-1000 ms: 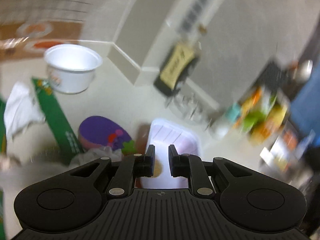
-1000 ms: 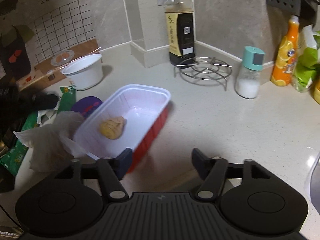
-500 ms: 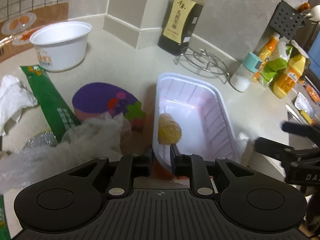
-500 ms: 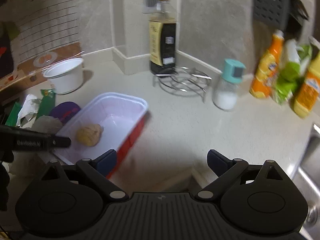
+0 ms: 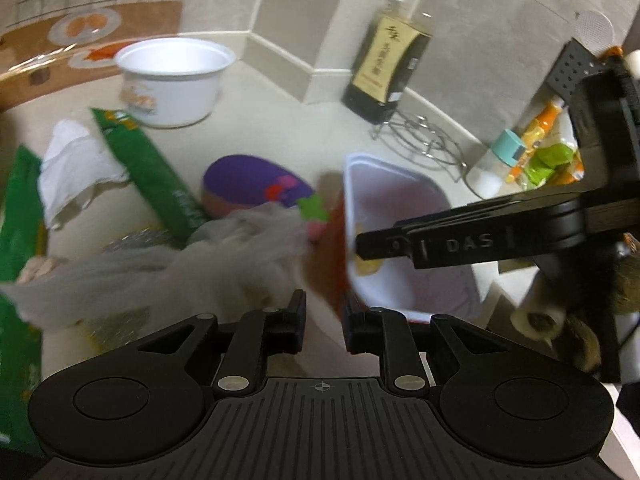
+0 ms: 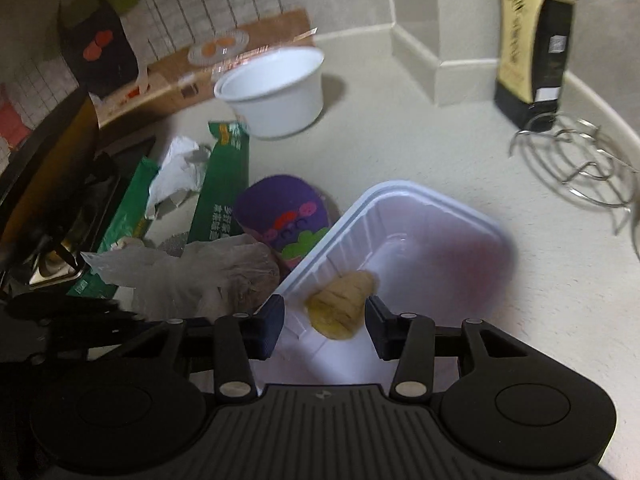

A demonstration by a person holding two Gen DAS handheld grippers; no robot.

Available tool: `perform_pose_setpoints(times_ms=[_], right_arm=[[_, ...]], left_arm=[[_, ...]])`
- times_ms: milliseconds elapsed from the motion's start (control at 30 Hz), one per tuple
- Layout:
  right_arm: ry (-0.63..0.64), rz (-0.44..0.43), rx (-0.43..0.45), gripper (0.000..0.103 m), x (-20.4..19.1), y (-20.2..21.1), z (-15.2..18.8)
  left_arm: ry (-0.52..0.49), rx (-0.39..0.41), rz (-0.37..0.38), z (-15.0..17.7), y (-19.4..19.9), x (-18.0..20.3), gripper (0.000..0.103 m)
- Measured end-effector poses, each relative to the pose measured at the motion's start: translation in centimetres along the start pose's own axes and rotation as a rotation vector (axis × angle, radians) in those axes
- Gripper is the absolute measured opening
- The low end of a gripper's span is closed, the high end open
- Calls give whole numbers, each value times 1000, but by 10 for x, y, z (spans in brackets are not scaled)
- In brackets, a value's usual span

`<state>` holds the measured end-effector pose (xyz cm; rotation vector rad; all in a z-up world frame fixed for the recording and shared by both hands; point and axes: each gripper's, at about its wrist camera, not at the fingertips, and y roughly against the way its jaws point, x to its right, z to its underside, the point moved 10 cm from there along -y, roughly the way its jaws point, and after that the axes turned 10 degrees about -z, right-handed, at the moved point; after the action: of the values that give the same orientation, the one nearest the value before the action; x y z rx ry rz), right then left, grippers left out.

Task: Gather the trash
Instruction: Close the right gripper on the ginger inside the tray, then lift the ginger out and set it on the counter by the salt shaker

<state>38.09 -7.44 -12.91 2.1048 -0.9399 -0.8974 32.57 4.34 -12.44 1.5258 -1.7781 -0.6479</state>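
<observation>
yellow food scrap (image 6: 339, 309) lying in white-lined red plastic tray (image 6: 432, 240) on table (image 6: 500, 320), flanked by right tongs (image 6: 325, 322), just narrowed but not pinching; left tongs (image 5: 325, 322) nearly closed by tray's rim, grip on it unclear; crumpled plastic bag (image 5: 208, 256) alongside.
</observation>
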Motion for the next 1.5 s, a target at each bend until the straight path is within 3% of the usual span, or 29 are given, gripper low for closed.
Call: perform_pose_setpoints(times_ms=[100, 233, 433, 467, 567, 633, 733, 767, 800, 1033, 1233, 1333, 1400, 1500], right_arm=[[64, 58, -42, 45, -1, -12, 4], [83, 49, -89, 45, 1, -27, 7], [127, 75, -84, 45, -3, -42, 11], [141, 82, -75, 48, -4, -42, 9], [228, 148, -51, 72, -6, -41, 5], [255, 148, -50, 73, -6, -40, 3], [169, 93, -54, 63, 1, -40, 0], [128, 64, -53, 50, 3, -41, -1], [83, 40, -48, 45, 6, -41, -2], [-21, 75, -1, 42, 23, -26, -8], [-46, 110, 128, 42, 30, 29, -23], [-84, 168, 228, 42, 44, 66, -30], [-94, 283, 282, 42, 63, 90, -30], [-155, 426, 291, 42, 100, 108, -18]], left_arm=[[22, -2, -19, 5, 4, -12, 21], [56, -4, -23, 14, 10, -28, 21], [88, -25, -24, 27, 12, -40, 21], [90, -27, -20, 28, 12, -41, 21], [95, -36, -10, 34, 12, -41, 21], [94, -34, -4, 35, 14, -40, 21], [107, -19, 10, 37, 21, -42, 21], [115, -14, 13, 38, 23, -44, 21], [125, -9, 17, 39, 25, -46, 21], [207, 12, 14, 41, 32, -67, 21], [224, 12, 17, 39, 29, -68, 21], [212, 10, 25, 38, 28, -61, 21], [202, 8, 31, 37, 27, -56, 21], [188, 7, 40, 36, 25, -49, 21]])
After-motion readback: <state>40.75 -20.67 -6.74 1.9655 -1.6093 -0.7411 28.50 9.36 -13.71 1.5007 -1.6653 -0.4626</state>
